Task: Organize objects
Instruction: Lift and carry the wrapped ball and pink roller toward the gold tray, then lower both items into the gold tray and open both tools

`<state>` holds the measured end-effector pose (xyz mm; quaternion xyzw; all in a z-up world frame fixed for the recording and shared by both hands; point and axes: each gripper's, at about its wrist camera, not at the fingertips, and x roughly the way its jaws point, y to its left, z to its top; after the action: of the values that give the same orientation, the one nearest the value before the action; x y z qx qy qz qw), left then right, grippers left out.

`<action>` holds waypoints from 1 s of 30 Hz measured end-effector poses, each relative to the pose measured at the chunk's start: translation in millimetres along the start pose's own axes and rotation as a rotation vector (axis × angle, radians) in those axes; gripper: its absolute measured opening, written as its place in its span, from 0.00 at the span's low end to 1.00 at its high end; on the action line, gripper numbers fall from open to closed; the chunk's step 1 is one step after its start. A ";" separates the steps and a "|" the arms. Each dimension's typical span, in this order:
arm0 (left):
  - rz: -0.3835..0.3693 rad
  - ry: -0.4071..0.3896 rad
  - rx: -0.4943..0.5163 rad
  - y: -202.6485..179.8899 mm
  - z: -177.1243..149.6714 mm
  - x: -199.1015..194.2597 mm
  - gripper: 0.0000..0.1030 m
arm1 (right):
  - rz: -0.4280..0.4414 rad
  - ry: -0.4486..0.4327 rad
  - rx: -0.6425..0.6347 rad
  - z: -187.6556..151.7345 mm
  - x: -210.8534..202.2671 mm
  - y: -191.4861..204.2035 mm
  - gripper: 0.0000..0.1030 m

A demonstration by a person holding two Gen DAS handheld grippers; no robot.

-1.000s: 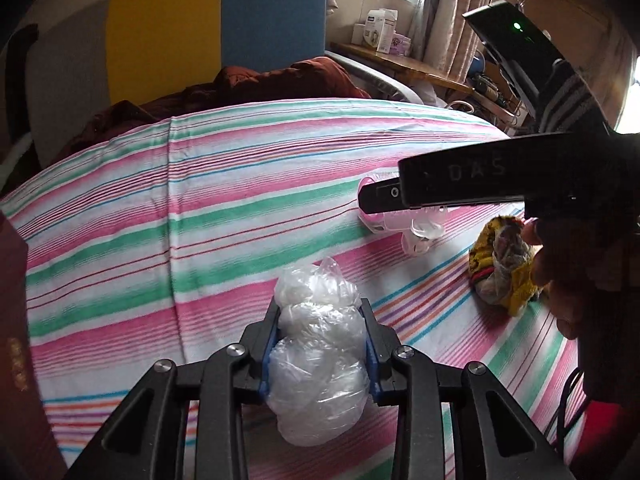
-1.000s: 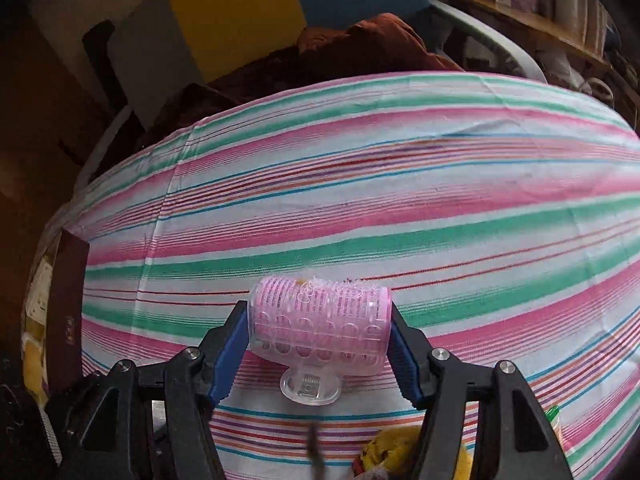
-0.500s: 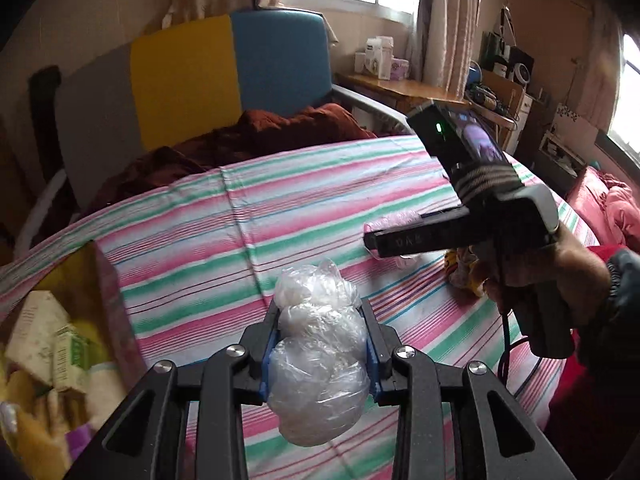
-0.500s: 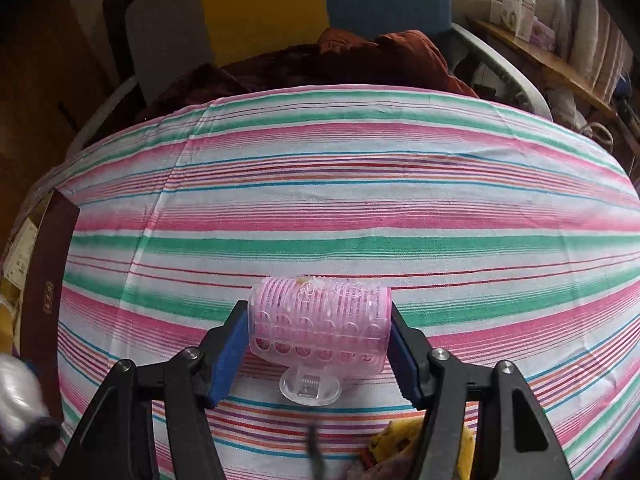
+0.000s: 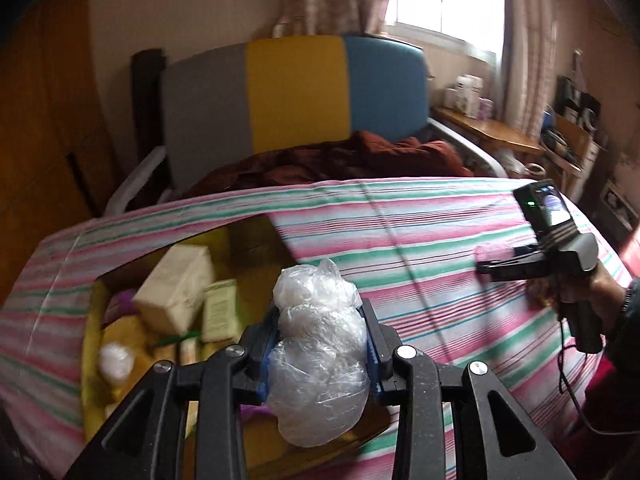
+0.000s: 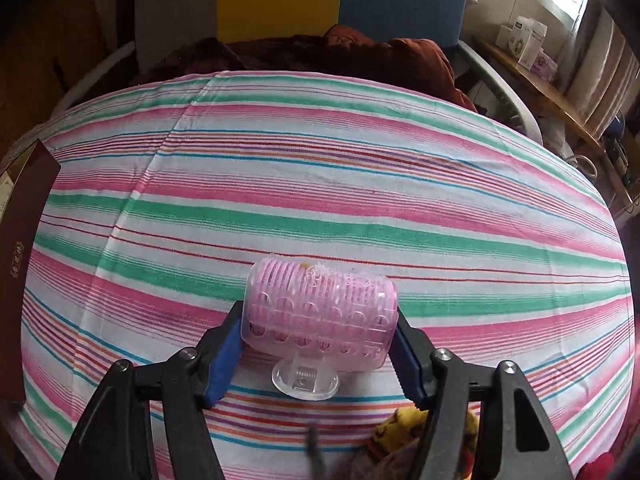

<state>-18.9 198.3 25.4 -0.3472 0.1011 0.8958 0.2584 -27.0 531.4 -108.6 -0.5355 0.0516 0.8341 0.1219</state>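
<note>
My left gripper [image 5: 318, 344] is shut on a crumpled clear plastic bag [image 5: 318, 360] and holds it above an open box [image 5: 94, 360] at the left edge of the striped bed. The box holds cartons and small bottles. My right gripper [image 6: 320, 344] is shut on a pink hair roller [image 6: 320, 312] with a clear clip under it, held just above the striped sheet [image 6: 320, 184]. The right gripper also shows in the left wrist view [image 5: 486, 262], at the right over the bed. A yellow patterned cloth bundle [image 6: 404, 432] lies below the right gripper.
A dark red box edge [image 6: 20, 248] lies at the left of the bed. A brown blanket [image 5: 340, 160] is heaped at the head of the bed, before a grey, yellow and blue headboard [image 5: 296, 92]. A wooden shelf [image 5: 488, 132] with boxes stands at the right.
My left gripper has swung left with the plastic bag, from over the sheet to above the open box. My right gripper has lifted a little with the roller.
</note>
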 end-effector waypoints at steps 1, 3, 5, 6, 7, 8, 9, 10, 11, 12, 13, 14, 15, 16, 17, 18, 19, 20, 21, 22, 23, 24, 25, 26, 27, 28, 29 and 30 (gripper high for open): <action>0.008 0.002 -0.014 8.0 -3.6 -1.7 0.35 | -0.004 0.008 -0.001 -0.1 -1.7 4.0 0.65; 0.021 0.008 -0.027 16.3 -10.0 -3.1 0.35 | 0.009 0.012 -0.002 0.9 -8.1 15.2 0.65; 0.028 0.006 -0.045 21.7 -15.5 -6.0 0.35 | 0.031 -0.002 -0.013 1.9 -18.1 28.4 0.65; 0.031 0.006 -0.052 24.3 -18.5 -7.7 0.35 | 0.043 -0.010 -0.024 2.9 -24.3 36.7 0.65; 0.034 0.006 -0.059 26.4 -20.5 -8.4 0.35 | 0.061 -0.023 -0.040 4.7 -33.1 48.0 0.65; 0.037 0.006 -0.067 30.5 -22.8 -9.9 0.35 | 0.075 -0.033 -0.049 6.3 -39.5 56.7 0.65; 0.040 0.007 -0.077 35.3 -26.1 -10.8 0.35 | 0.091 -0.043 -0.057 7.7 -47.0 66.3 0.65; 0.041 0.008 -0.084 38.6 -28.4 -11.5 0.35 | 0.107 -0.052 -0.061 9.0 -53.1 74.1 0.65; 0.041 0.008 -0.089 40.2 -29.8 -12.1 0.35 | 0.131 -0.062 -0.066 10.1 -59.6 83.6 0.65; 0.041 0.009 -0.098 43.2 -32.9 -12.6 0.35 | 0.153 -0.069 -0.073 11.0 -66.0 92.8 0.65; 0.040 0.012 -0.103 45.4 -35.2 -12.9 0.35 | 0.175 -0.077 -0.081 11.2 -72.5 103.8 0.65; 0.039 0.016 -0.111 48.0 -38.1 -13.3 0.35 | 0.199 -0.085 -0.088 11.1 -78.9 115.0 0.65; 0.036 0.018 -0.117 50.3 -40.0 -13.8 0.35 | 0.230 -0.090 -0.090 10.9 -84.7 125.6 0.65; 0.034 0.020 -0.123 52.7 -42.6 -14.3 0.35 | 0.256 -0.093 -0.088 11.2 -88.5 135.5 0.65; 0.033 0.023 -0.130 55.8 -45.3 -14.8 0.35 | 0.286 -0.096 -0.087 9.2 -95.5 146.8 0.65; 0.035 0.026 -0.139 59.9 -48.4 -14.9 0.35 | 0.318 -0.101 -0.093 9.0 -100.6 158.4 0.65; 0.037 0.028 -0.150 64.7 -51.5 -15.6 0.35 | 0.338 -0.105 -0.101 8.0 -103.9 167.3 0.65; 0.037 0.030 -0.161 69.7 -54.2 -16.3 0.35 | 0.355 -0.108 -0.110 7.4 -107.6 177.2 0.65; 0.041 0.032 -0.175 76.2 -57.9 -17.4 0.35 | 0.375 -0.110 -0.124 8.1 -110.6 188.9 0.65; 0.047 0.032 -0.184 80.8 -60.8 -18.5 0.35 | 0.386 -0.109 -0.131 8.6 -111.5 197.7 0.65; 0.055 0.033 -0.198 86.9 -64.8 -20.1 0.35 | 0.397 -0.108 -0.138 10.2 -111.6 206.1 0.65; 0.059 0.034 -0.211 92.6 -68.1 -21.2 0.35 | 0.404 -0.107 -0.144 12.4 -111.4 214.7 0.65; 0.064 0.036 -0.221 96.8 -71.0 -21.8 0.35 | 0.411 -0.108 -0.148 15.4 -111.5 223.3 0.65; 0.068 0.039 -0.231 100.3 -73.5 -22.6 0.35 | 0.418 -0.108 -0.148 19.1 -110.7 230.1 0.65; 0.070 0.041 -0.245 105.2 -76.5 -23.0 0.35 | 0.427 -0.108 -0.140 25.3 -109.9 238.3 0.65; 0.066 0.042 -0.255 107.6 -78.4 -22.8 0.35 | 0.440 -0.116 -0.131 30.6 -110.2 242.6 0.65; 0.060 0.045 -0.262 109.2 -79.4 -21.9 0.35 | 0.453 -0.123 -0.126 36.7 -108.3 246.7 0.66; 0.053 0.050 -0.269 110.6 -81.4 -20.9 0.35 | 0.465 -0.133 -0.124 42.2 -109.0 252.4 0.67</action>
<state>-18.5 67.1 -20.5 -0.3980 -0.0044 0.8989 0.1830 -86.2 280.9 -3.2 -0.4595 0.1141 0.8747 -0.1032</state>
